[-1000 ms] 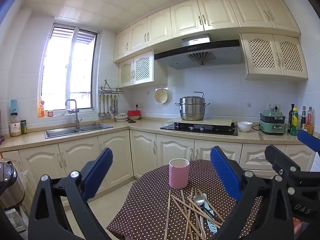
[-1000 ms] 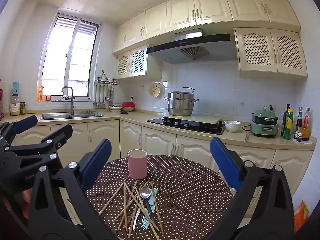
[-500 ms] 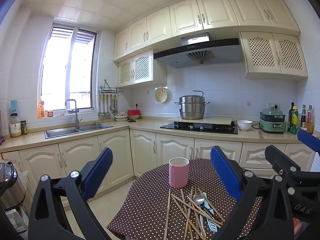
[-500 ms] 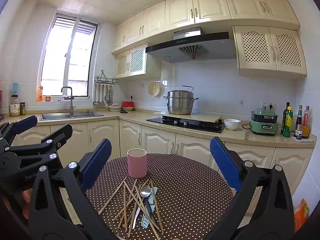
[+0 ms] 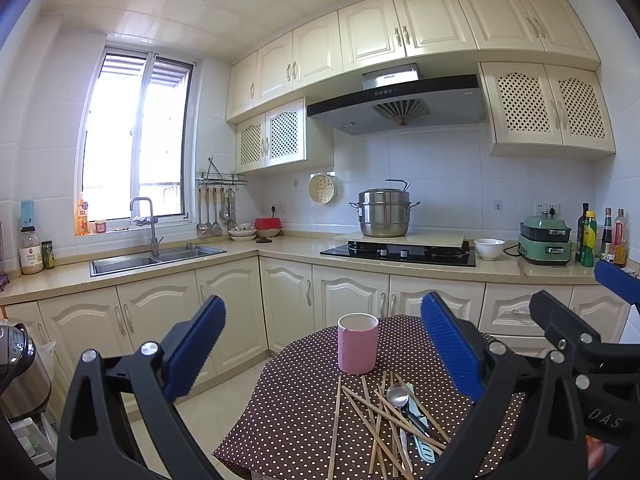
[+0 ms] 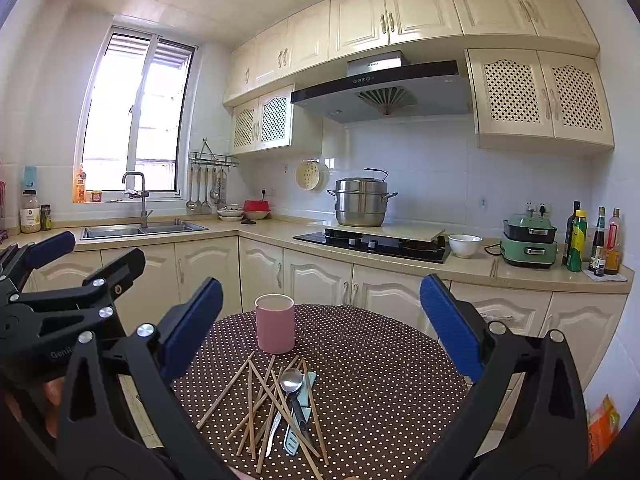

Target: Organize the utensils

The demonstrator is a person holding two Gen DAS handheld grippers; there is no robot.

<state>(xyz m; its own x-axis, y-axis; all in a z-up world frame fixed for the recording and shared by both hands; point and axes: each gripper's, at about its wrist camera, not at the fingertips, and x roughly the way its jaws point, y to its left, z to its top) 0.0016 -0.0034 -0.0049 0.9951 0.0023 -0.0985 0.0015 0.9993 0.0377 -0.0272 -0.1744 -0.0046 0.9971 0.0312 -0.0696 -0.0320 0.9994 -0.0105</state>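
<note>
Right wrist view: the right tool (image 6: 320, 320) hangs above the near edge of the round, dotted tabletop (image 6: 380, 360), its blue fingers (image 6: 192, 320) spread wide with nothing between them. Below and between the fingers lies a loose heap of chopsticks (image 6: 256, 400), crossed over one another. A spoon (image 6: 291, 380) rests on top of the heap, bowl toward the far side, and beside it lie a knife (image 6: 274, 428) and a pale green utensil (image 6: 300, 412) whose kind I cannot tell. Just past the heap stands a pink cup (image 6: 275, 324), upright, close to the chopstick tips but not clearly touching them. The left tool (image 6: 60, 272) shows at the left edge, off the side of the tabletop.

Left wrist view: the left tool (image 5: 320, 344) is also wide open and holds nothing. From here the chopsticks (image 5: 372, 420) and spoon (image 5: 397, 396) lie low and right of centre, nearer its right finger (image 5: 448, 344), and the cup (image 5: 357, 343) stands between the fingers, farther off. The right tool (image 5: 580, 320) fills the right edge.

Beyond the tabletop runs a counter with a sink (image 5: 156, 258), a stove (image 5: 400, 252) carrying a steel pot (image 5: 384, 212), a white bowl (image 5: 489, 249), a green cooker (image 5: 545, 240) and bottles (image 5: 600, 236).
</note>
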